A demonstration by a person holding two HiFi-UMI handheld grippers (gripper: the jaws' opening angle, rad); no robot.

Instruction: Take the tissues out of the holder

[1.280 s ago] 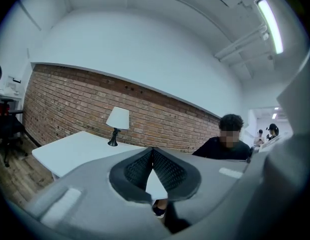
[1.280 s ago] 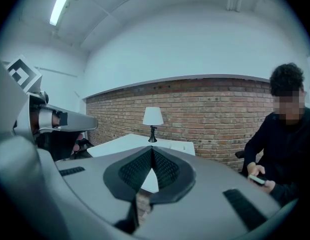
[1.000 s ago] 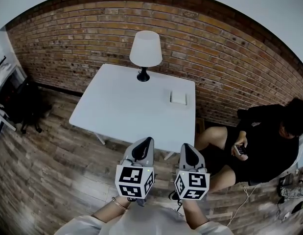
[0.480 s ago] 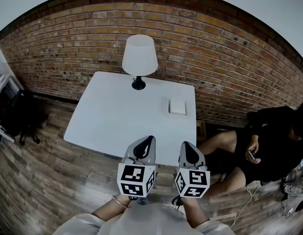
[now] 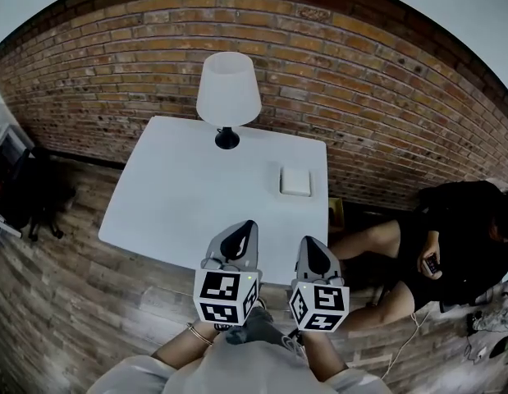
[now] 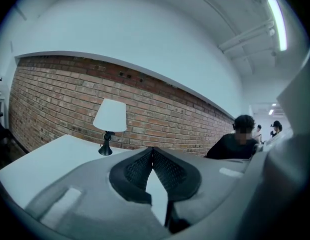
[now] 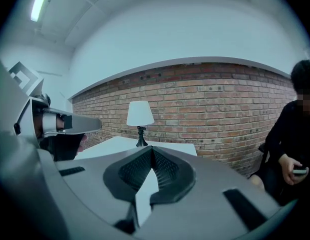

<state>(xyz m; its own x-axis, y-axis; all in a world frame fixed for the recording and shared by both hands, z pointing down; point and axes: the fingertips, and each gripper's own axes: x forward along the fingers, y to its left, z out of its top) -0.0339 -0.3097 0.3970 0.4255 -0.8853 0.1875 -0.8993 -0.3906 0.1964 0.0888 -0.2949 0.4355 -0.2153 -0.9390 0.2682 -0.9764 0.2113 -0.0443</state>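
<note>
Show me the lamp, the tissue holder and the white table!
lamp [image 5: 228, 89], head view, middle of its white shade
tissue holder [image 5: 295, 181], head view, middle of its top
white table [image 5: 184, 199], head view, bare part of its top

Even bright indoor light; ceiling tube [image 6: 276, 15] glares; strong fisheye curvature, dark vignetted corners.

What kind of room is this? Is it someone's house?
Probably an indoor lounge or office corner, hard to say which: a red brick wall, a wooden plank floor, and a white square table bearing a white-shaded table lamp.
</note>
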